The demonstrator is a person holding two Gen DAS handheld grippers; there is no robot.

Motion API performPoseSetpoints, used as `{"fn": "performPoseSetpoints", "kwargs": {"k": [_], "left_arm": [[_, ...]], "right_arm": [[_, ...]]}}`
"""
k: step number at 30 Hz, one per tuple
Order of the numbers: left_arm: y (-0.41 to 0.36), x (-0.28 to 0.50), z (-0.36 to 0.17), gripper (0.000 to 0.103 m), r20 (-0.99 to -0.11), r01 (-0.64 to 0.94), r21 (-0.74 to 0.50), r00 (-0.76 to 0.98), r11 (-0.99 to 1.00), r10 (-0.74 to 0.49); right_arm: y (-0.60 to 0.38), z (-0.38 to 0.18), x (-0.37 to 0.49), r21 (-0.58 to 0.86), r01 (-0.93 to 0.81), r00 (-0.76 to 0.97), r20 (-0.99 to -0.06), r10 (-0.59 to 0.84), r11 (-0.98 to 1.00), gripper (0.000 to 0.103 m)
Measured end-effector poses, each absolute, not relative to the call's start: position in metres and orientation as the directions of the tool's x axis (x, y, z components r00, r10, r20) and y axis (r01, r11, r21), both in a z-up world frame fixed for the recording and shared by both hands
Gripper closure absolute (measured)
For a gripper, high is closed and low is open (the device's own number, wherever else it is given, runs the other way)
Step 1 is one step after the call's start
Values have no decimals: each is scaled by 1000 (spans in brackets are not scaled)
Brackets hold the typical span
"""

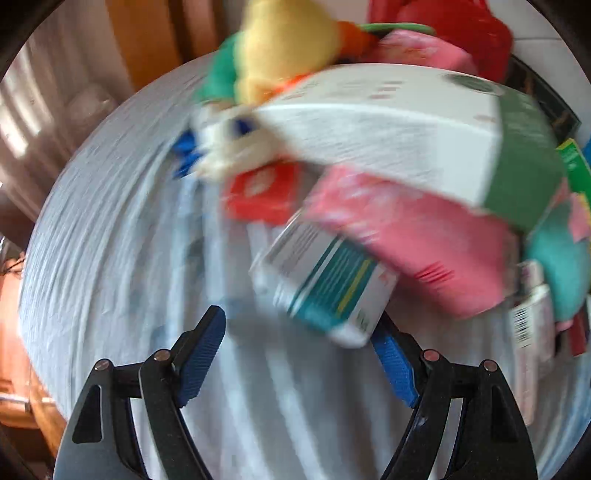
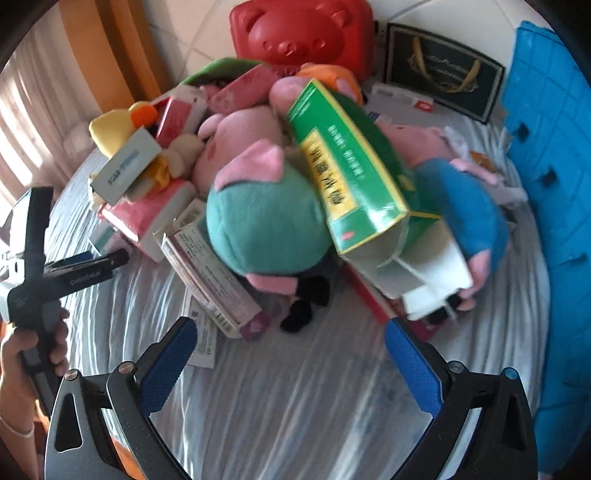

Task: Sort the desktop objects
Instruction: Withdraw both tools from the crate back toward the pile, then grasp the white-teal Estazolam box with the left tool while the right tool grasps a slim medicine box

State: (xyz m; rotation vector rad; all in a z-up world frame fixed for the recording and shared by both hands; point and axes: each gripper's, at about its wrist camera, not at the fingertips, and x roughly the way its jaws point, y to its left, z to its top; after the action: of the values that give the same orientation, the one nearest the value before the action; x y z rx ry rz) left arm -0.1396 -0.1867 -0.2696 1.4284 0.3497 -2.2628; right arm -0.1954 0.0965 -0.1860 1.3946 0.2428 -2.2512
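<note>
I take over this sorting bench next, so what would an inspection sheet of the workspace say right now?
Surface: round table under a pale wrinkled cloth, bare near the tongs.
Job's things: one heap of boxes and plush toys; green box with its end flap open leans on a teal pig plush; white and teal box at the heap's near edge.
Clutter: red bear-face case and a dark framed card behind the heap.
Tongs: left tongs open, empty; right tongs open, empty.
Cables: nothing seen.
Surroundings: blue crate at the right; curtain behind.
</note>
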Motion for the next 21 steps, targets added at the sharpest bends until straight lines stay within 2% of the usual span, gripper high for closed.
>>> {"fn": "performPoseSetpoints", "kwargs": {"k": [5,11,15,16,17,18,19,20,21], "left_arm": [[-219,-107,-268,24,-912,572,60,-301,-818,-277],[-207,-105,-230,24,-885,544,-75,-422,-836,-196],[-197,-134,-238,24,-888,535,-94,-426,-840,-172],[-196,-138,-242,27,-892,530,-84,-417,-844,-173],[-196,-147,-247,35,-898,520,-75,-406,-851,-169],[-195,-153,-254,56,-911,504,-66,-383,-861,-154],[-195,-156,-259,63,-922,494,-68,-364,-867,-135],[-194,-154,-262,64,-925,491,-70,-359,-868,-128],[-190,-150,-260,64,-918,476,-57,-371,-878,-141]], "right_arm": [[83,-197,-201,125,504,-339,-881,-329,-854,0],[65,-204,-202,147,528,-315,-881,-353,-836,0],[58,-208,-204,151,521,-297,-890,-345,-840,0],[57,-209,-205,154,518,-294,-891,-344,-842,0],[56,-210,-206,154,516,-291,-894,-341,-843,2],[56,-211,-206,152,513,-288,-897,-336,-845,11],[55,-212,-205,151,512,-285,-899,-333,-845,18],[53,-213,-205,149,515,-278,-902,-329,-844,34],[51,-214,-205,150,518,-273,-904,-329,-842,42]]}}
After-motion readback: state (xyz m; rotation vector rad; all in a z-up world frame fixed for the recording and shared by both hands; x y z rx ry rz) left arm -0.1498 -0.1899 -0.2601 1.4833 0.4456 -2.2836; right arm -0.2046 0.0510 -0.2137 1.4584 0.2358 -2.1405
